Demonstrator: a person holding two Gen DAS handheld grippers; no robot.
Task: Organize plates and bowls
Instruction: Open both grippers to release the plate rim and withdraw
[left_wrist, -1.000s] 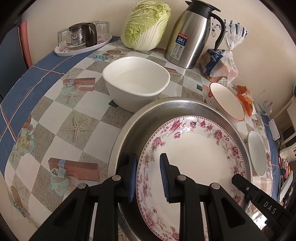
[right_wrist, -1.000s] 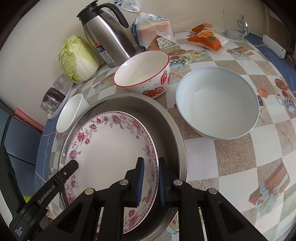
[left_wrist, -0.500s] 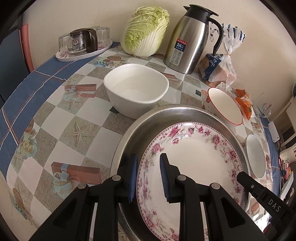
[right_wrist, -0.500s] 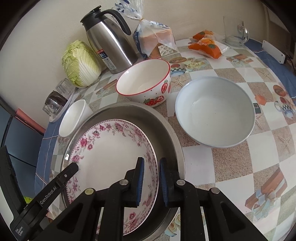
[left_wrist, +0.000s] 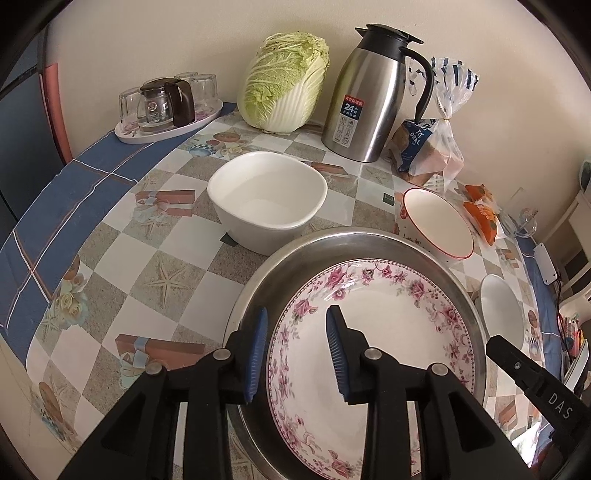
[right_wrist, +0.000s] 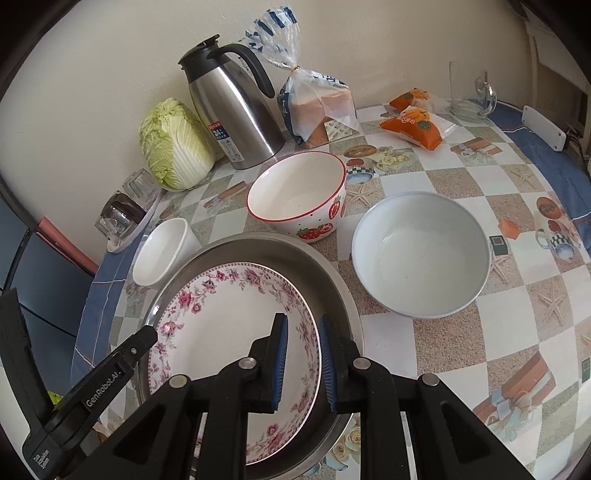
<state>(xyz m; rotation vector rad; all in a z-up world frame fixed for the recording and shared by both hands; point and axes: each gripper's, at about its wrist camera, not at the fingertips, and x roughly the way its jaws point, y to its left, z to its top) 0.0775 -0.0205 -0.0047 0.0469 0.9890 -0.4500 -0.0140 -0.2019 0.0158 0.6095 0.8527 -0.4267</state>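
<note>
A pink-flowered plate (left_wrist: 369, 350) (right_wrist: 221, 332) lies inside a wide steel basin (left_wrist: 332, 240) (right_wrist: 325, 273). My left gripper (left_wrist: 297, 354) straddles the plate's left rim. Its jaws are opening and the pads stand clear of the rim. My right gripper (right_wrist: 303, 363) straddles the right rim, with a small gap at each pad. Beyond the basin stand a white squarish bowl (left_wrist: 266, 199) (right_wrist: 159, 251) and a strawberry-print bowl (left_wrist: 436, 221) (right_wrist: 295, 192). A pale grey bowl (right_wrist: 421, 254) (left_wrist: 498, 314) sits to the right.
Along the wall stand a steel thermos jug (left_wrist: 373, 96), a cabbage (left_wrist: 284, 81), a bagged loaf (left_wrist: 432, 147) and a tray of glasses (left_wrist: 166, 107). Orange snack packets (right_wrist: 413, 125) lie at the back right. The checked tablecloth drops off at the left edge.
The left jaws have spread noticeably wider around the plate's rim. The right jaws parted a little and that gripper rose slightly. The plate stays in the basin.
</note>
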